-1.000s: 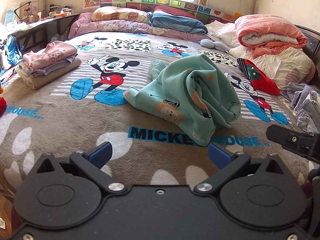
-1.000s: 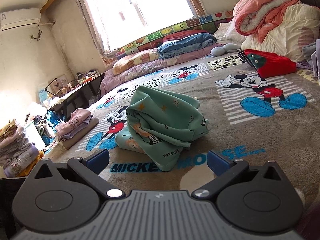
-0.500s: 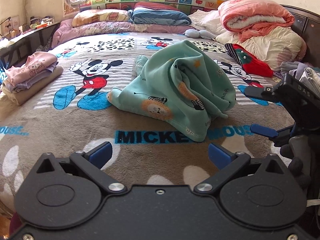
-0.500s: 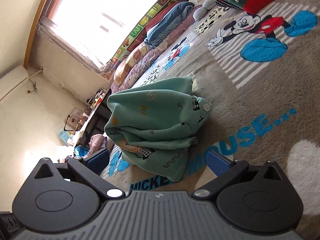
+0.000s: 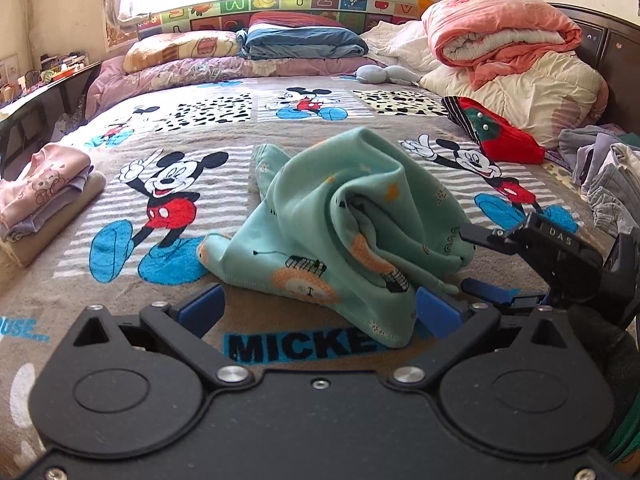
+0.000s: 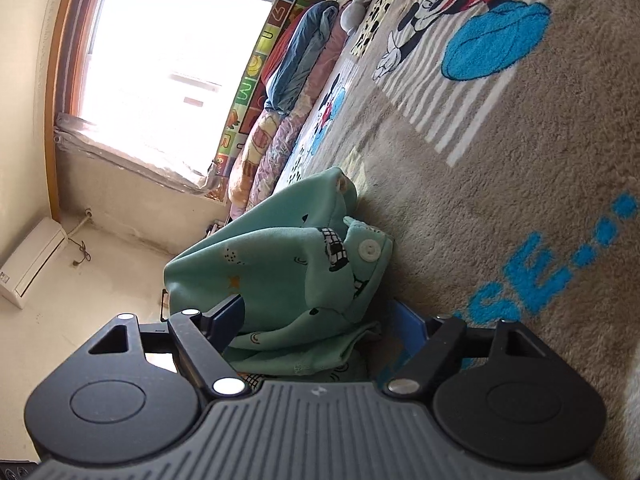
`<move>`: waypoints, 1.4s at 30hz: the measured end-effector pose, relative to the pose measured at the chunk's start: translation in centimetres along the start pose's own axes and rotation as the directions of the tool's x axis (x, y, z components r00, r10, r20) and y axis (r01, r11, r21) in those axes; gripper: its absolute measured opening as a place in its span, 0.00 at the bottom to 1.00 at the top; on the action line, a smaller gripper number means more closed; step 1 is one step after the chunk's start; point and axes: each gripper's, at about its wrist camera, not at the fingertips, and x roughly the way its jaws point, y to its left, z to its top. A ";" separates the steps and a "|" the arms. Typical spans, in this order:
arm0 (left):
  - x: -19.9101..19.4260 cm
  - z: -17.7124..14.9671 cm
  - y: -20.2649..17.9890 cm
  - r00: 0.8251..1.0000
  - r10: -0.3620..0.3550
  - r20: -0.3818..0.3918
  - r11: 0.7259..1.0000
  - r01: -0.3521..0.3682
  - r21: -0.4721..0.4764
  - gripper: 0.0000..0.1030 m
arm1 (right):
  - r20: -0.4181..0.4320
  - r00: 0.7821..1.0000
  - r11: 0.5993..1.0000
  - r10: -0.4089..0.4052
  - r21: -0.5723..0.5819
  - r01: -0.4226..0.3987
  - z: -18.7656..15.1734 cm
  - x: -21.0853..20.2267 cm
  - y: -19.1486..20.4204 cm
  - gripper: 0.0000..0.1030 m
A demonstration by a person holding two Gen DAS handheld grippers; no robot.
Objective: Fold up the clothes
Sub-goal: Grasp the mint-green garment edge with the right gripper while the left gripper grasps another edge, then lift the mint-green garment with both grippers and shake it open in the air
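Left wrist view is showing the left gripper [image 5: 318, 308] hanging with its jaws spread wide, pinching nothing, its right finger just beside the near hem of the crumpled teal garment [image 5: 340, 232]. Coming in from the right, the right gripper [image 5: 474, 260] is turned on its side, jaws gaping around the garment's edge. That heap is sitting mid-bed on the Mickey Mouse blanket [image 5: 172, 200], with folded clothes [image 5: 44, 188] lying well apart at the left.
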 end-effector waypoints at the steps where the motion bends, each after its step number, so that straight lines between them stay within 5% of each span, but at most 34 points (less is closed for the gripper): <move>1: 0.2 0.7 -0.2 1.000 -0.005 0.002 1.000 0.005 0.010 0.99 | 0.004 1.000 1.000 0.004 0.016 -0.004 0.0 0.1 -0.3 0.77; 11: 4.2 8.3 -3.2 0.998 -0.053 -0.027 0.983 0.057 0.173 0.99 | 0.035 0.998 0.994 0.044 0.100 -0.047 -0.1 1.4 -1.7 0.73; 15: 6.9 10.9 -4.3 0.995 -0.054 -0.089 0.963 0.076 0.257 0.99 | 0.033 0.999 0.995 0.032 0.092 -0.035 -0.2 2.1 -1.8 0.62; 19: 9.6 12.6 -5.5 0.987 -0.042 -0.156 0.934 0.094 0.345 0.98 | 0.024 0.999 0.996 0.022 0.083 -0.024 -0.1 2.6 -2.1 0.35; 23: 12.4 14.1 -7.0 0.977 -0.026 -0.212 0.894 0.117 0.432 0.98 | 0.016 1.000 0.997 0.013 0.076 -0.014 -0.1 3.1 -2.4 0.33; 28: 16.8 15.7 -8.7 0.947 -0.011 -0.321 0.851 0.177 0.495 0.97 | 0.009 1.000 0.995 0.019 0.095 -0.020 -0.5 2.9 -2.3 0.29; 39: 23.4 15.7 -13.1 0.856 0.063 -0.513 0.699 0.329 0.634 0.96 | -0.022 1.000 1.000 0.002 -0.001 -0.002 -1.0 3.7 -0.8 0.29; 41: 24.0 15.0 -13.5 0.845 0.086 -0.528 0.675 0.341 0.655 0.83 | -0.028 1.000 0.999 -0.001 -0.041 -0.001 -1.1 3.9 -0.2 0.29; 42: 24.3 14.6 -13.5 0.841 0.102 -0.531 0.671 0.336 0.661 0.62 | -0.029 1.000 0.998 -0.001 -0.060 -0.001 -1.1 4.0 0.1 0.29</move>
